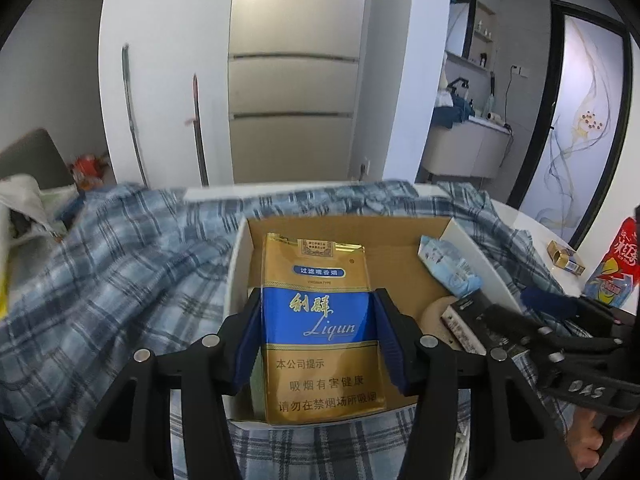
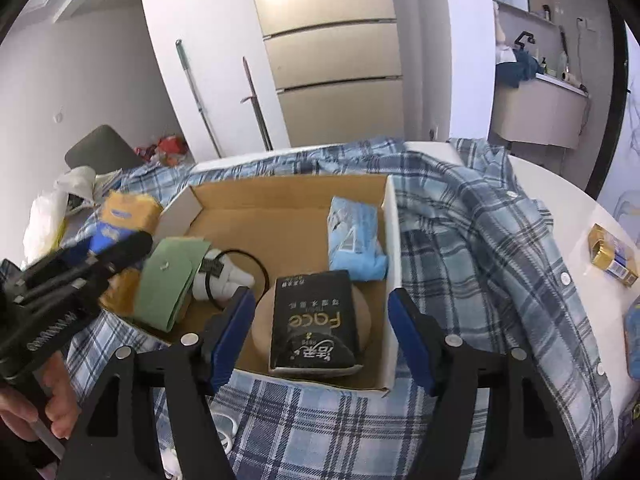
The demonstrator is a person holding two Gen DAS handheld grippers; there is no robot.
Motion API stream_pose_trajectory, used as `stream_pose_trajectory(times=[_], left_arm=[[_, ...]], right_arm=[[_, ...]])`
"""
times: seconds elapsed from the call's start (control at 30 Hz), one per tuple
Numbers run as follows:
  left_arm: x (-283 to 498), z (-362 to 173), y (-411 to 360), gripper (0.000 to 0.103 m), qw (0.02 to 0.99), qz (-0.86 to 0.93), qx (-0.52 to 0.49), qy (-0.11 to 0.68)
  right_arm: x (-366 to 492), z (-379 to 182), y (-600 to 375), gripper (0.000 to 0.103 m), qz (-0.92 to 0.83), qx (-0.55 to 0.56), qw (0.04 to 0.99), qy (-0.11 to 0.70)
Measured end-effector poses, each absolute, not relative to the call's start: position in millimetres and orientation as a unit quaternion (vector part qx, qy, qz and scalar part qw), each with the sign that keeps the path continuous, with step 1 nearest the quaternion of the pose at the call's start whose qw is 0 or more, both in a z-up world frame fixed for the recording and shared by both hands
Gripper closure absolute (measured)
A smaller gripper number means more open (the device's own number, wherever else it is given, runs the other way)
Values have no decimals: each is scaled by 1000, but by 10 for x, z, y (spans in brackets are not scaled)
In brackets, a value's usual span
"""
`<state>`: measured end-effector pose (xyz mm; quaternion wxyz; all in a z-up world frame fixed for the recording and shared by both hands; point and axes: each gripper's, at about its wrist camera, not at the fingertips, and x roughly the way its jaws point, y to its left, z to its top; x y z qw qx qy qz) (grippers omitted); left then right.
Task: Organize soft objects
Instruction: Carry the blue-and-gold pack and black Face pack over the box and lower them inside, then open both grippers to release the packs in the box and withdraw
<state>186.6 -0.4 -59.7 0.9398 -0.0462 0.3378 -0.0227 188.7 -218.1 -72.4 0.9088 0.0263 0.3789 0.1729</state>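
My left gripper [image 1: 318,336] is shut on a gold and blue Liqun cigarette pack [image 1: 320,320] and holds it over the left part of an open cardboard box [image 1: 400,252]. The right wrist view shows the same pack [image 2: 120,216] and left gripper [image 2: 100,256] at the box's [image 2: 288,208] left edge. My right gripper [image 2: 320,332] is open and empty above the box's near side, over a black Face tissue pack [image 2: 312,316]. A light blue tissue pack [image 2: 354,240] lies at the box's right wall. A green pouch [image 2: 172,280] lies at the left.
The box rests on a blue plaid shirt [image 2: 480,240] spread over a white table [image 2: 560,192]. A white plug with a black cable [image 2: 224,276] lies in the box. An opened gold cigarette pack [image 2: 612,256] and a red bottle [image 1: 616,264] stand on the table at right.
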Motion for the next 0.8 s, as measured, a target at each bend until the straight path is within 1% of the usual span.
stream_pose_trajectory(times=[0.17,0.23,0.27,0.3,0.37,0.47,0.6,0.8], left_arm=[[1914,-672,22,48,934,-25,-53,353],[1905,-678,18,44,934,-22,-51,353],[1900,-678,16,38,934,-22,-51,354],[1894,-681,14,27,934,-20,-50,354],[1872,-662,6,19,937,-13,-45,347],[1813,-608,-20,18,943,-11,-36,330],[1721,-505,-40,18,951,-13,-29,308],[1428,-121,-99,14,972,-10,-16,236]], right_arm=[[1886,-688,-2227,35,166,32,913,372],[1901,-693,-2219,35,162,31,912,375],[1903,-700,-2214,35,161,30,911,378],[1906,-703,-2215,35,161,30,911,379],[1906,-701,-2222,35,162,32,911,377],[1880,-671,-2235,32,169,38,915,365],[1841,-619,-2258,31,167,38,922,348],[1766,-452,-2300,30,161,38,935,314]])
